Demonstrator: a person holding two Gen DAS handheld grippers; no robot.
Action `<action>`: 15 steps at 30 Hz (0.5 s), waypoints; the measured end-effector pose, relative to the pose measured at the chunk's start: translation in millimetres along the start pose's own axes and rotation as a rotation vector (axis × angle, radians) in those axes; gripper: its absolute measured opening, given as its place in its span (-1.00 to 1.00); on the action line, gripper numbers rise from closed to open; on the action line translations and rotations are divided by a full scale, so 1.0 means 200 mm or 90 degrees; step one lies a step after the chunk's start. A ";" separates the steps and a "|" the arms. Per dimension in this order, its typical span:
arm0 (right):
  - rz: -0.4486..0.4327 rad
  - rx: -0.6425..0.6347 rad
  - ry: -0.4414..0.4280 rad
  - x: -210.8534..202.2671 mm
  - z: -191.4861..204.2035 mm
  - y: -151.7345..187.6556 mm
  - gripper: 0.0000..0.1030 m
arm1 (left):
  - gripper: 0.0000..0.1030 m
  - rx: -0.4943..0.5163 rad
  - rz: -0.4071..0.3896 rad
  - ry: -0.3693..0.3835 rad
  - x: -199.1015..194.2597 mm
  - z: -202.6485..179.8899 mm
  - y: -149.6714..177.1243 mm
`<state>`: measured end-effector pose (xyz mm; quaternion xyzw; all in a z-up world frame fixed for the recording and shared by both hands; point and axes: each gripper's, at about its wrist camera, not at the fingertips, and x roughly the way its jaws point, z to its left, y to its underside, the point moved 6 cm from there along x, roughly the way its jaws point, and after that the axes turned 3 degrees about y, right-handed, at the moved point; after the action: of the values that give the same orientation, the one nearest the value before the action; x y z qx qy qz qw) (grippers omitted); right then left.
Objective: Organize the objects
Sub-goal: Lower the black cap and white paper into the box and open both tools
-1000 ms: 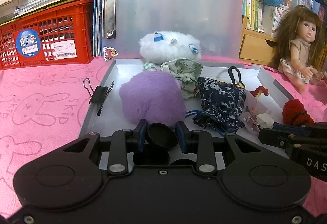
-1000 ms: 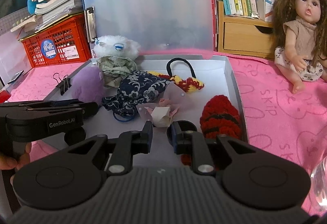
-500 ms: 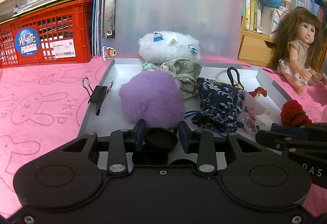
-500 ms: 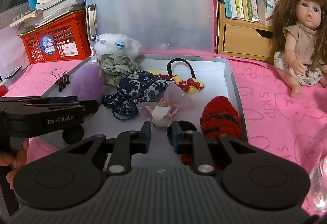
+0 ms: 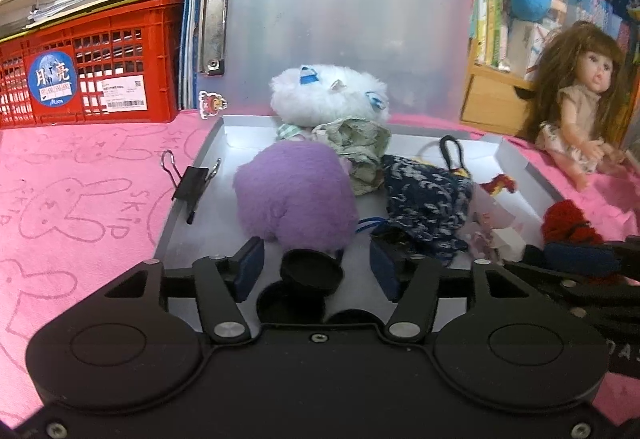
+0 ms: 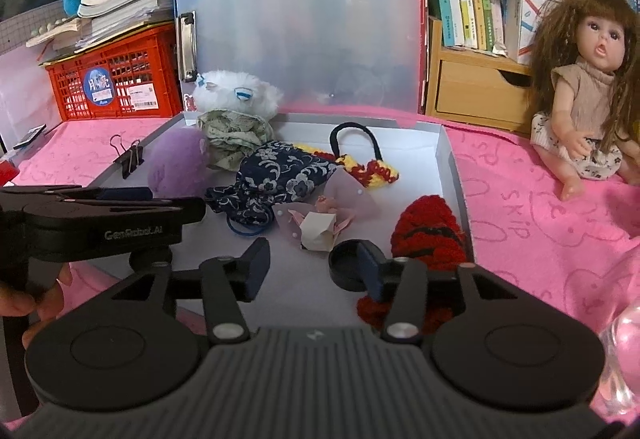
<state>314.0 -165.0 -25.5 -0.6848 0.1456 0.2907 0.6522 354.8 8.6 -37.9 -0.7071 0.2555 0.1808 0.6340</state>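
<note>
Our left tongs (image 5: 316, 269) now stand wide, where a second ago they were pinched onto a small black round cap (image 5: 311, 271); the cap sits loose between the spread fingers in the lower centre of the left view, just in front of the purple plush ball (image 5: 294, 195), on the floor of the grey tray (image 5: 192, 199). Our right tongs (image 6: 314, 267) have widened as well; half a second ago they were nearly closed on nothing, and now they gape, empty, with their right finger crossing in front of the cap (image 6: 350, 269) at lower centre of the right view.

We judge that the left tongs have just let the cap go inside the tray, so that piece now lies with the rest. The tray also holds the white plush toy (image 5: 328, 95) at its far end, a crumpled green cloth (image 5: 360, 155), a navy floral pouch (image 6: 284, 175), a black hair tie with yellow and red crochet (image 6: 360, 159), a pink paper-and-tulle trinket (image 6: 320, 219) and a red crochet piece (image 6: 428, 235) against the right wall. A black binder clip (image 5: 190, 183) grips the tray's left rim.

The doll (image 6: 584, 87) sits outside the tray on the pink cloth at upper right. Whether anything is left to gather we cannot tell. The left tongs need to back off without nudging the freed cap.
</note>
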 end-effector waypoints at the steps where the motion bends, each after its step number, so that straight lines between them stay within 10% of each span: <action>1: -0.003 -0.001 0.001 -0.01 0.00 0.00 0.29 | 0.28 0.000 -0.001 0.007 -0.01 -0.01 0.00; 15: -0.058 0.006 0.020 -0.17 -0.05 -0.04 0.69 | 0.90 0.030 -0.037 0.039 -0.24 -0.06 0.00</action>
<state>293.9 -180.1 1.3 -0.6923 0.1263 0.2492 0.6653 315.2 2.4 -7.2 -0.7044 0.2581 0.1343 0.6474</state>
